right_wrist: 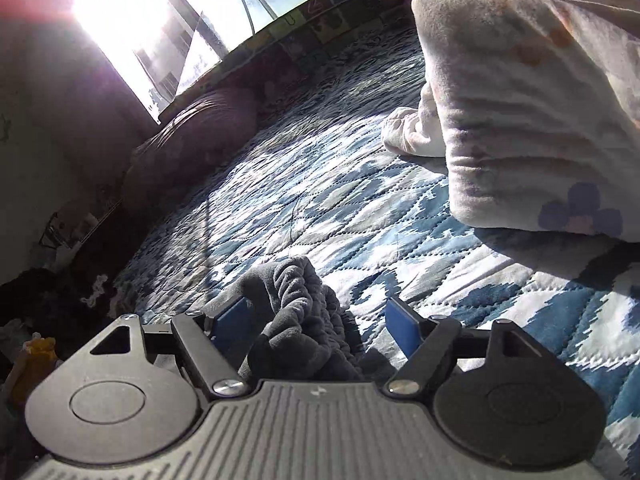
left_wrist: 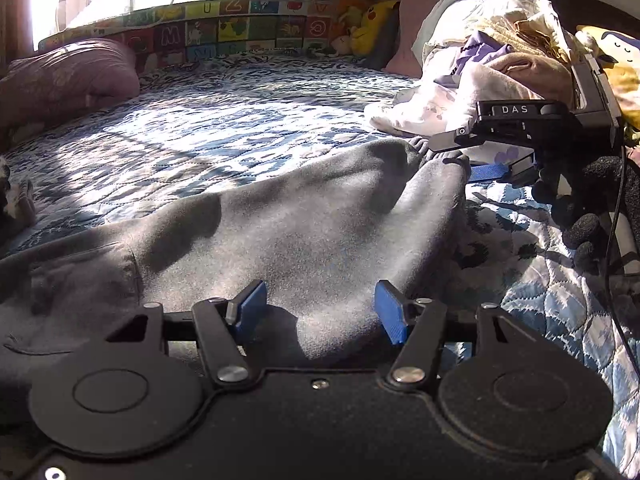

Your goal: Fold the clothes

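A grey sweater (left_wrist: 288, 236) lies spread on the blue patterned bed quilt (left_wrist: 208, 128), its long axis running from the left tongs (left_wrist: 320, 314) away toward the right tongs (left_wrist: 486, 164) — so each pair sits at 1 end of the garment. The left tongs stand open, the 2 blue pads apart, with the near hem of cloth lying between and under them but not pinched. In the right wrist view the right tongs (right_wrist: 316, 326) are open too; the bunched ribbed cuff (right_wrist: 300, 304) rests between the pads, touching neither clearly. A pale flowered garment (right_wrist: 532, 112) is heaped just beyond, to the right. The coming fold likely turns on the far end, which is the right side's reach — closing on that cuff seems the next need.
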`<state>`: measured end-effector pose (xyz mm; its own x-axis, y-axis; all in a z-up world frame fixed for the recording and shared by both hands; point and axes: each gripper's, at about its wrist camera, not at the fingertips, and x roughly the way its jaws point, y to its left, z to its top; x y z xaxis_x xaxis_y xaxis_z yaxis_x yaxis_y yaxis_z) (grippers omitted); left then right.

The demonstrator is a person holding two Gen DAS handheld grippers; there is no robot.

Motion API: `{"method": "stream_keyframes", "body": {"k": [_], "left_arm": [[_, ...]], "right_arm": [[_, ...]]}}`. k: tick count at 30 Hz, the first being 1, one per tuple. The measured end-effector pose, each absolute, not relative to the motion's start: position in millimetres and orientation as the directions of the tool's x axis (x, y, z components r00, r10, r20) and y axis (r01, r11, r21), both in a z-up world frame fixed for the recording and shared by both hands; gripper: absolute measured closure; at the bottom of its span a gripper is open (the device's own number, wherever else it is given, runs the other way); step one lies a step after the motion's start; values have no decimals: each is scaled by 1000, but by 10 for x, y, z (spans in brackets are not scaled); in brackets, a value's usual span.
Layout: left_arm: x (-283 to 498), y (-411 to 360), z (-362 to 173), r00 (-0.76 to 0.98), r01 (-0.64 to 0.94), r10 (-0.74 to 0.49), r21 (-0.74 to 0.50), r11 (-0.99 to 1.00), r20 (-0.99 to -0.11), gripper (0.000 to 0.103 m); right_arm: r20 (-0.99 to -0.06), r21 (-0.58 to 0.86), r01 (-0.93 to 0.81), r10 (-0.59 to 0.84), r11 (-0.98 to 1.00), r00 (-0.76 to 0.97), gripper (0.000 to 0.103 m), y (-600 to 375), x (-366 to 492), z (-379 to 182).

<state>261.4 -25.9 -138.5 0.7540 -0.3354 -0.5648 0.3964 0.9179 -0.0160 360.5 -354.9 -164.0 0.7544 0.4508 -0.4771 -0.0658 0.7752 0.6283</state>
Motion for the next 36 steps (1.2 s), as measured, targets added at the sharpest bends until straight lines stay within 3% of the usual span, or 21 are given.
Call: {"method": "stream_keyframes", "body": {"k": [6, 10, 12, 17, 20, 24, 27, 30, 36], "left_arm": [[2588, -8, -1189, 781, 363, -378, -130, 923, -498, 44], [2629, 165, -1157, 789, 315, -369, -193, 929, -490, 44], [2656, 227, -1158, 789, 294, -367, -222, 930, -492, 44], [2661, 189, -1194, 767, 318, -389, -224, 921, -510, 44], [2648, 132, -1241, 747, 344, -407, -217, 913, -526, 44], [2624, 160, -1219, 774, 321, -370, -186, 929, -514, 44], [2591, 424, -1108, 851, 198, -255, -170, 965, -459, 44], [2545, 957, -1017, 908, -20, -57, -178, 984, -416, 45], [2733, 1392, -1350, 798, -158, 65, -105, 982, -599, 49]], "right_arm": [[-427, 827, 61, 553, 559, 716, 22, -3528, 3449, -1876], [-406, 828, 26, 567, 560, 717, 19, -3257, 3310, -1931], [-395, 810, -3, 549, 586, 737, 12, -3156, 3285, -1931], [-318, 838, -14, 508, 545, 800, 14, -3167, 3407, -1996], [-321, 820, -16, 482, 572, 816, 25, -3135, 3438, -1996], [-325, 858, 42, 476, 513, 818, 73, -3235, 3508, -2123], [-335, 858, 55, 475, 511, 814, 80, -3217, 3569, -2138], [-313, 866, 44, 471, 499, 825, 83, -3236, 3560, -2060], [-319, 866, 56, 463, 497, 827, 84, -3282, 3593, -2004]]}}
